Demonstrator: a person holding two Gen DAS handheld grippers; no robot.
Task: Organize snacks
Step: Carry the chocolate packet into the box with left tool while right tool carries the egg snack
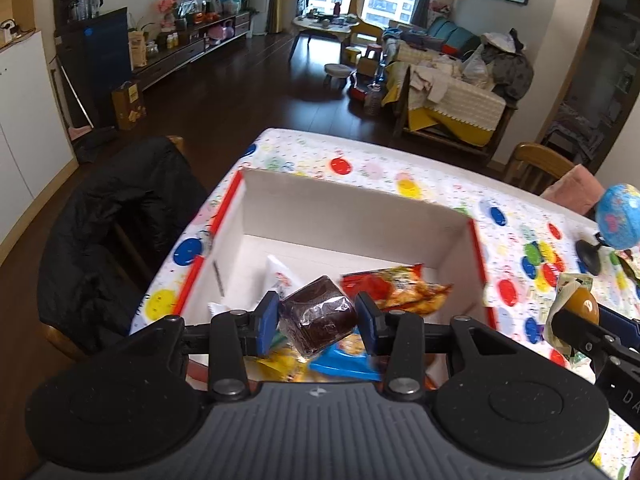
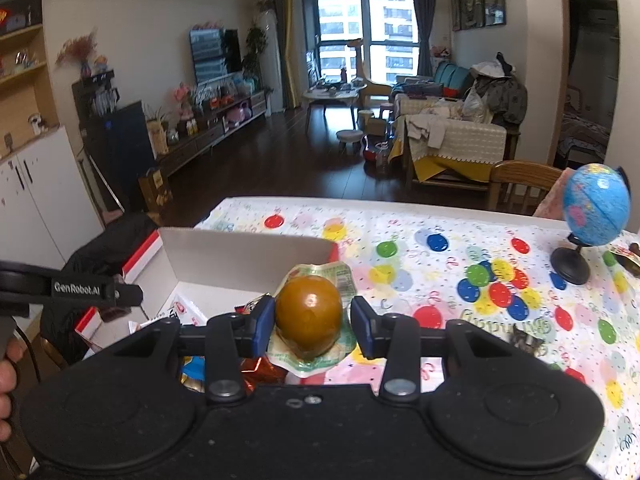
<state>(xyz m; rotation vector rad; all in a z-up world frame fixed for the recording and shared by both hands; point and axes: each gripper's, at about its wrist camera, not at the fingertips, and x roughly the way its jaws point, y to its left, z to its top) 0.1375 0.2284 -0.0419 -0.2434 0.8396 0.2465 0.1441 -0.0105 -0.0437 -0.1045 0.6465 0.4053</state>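
The left tool (image 1: 317,316) holds a dark brown wrapped cake (image 1: 318,314) between its blue pads, above the near end of the white box (image 1: 352,204) that stands at the bench's (image 1: 400,160) left edge and holds a red snack bag (image 1: 396,286) and other packets. The right tool (image 2: 312,320) grips a brown egg in a clear green-printed wrapper (image 2: 309,316), just beside the box's right wall, with a small globe (image 2: 596,206) at the bench's right edge.
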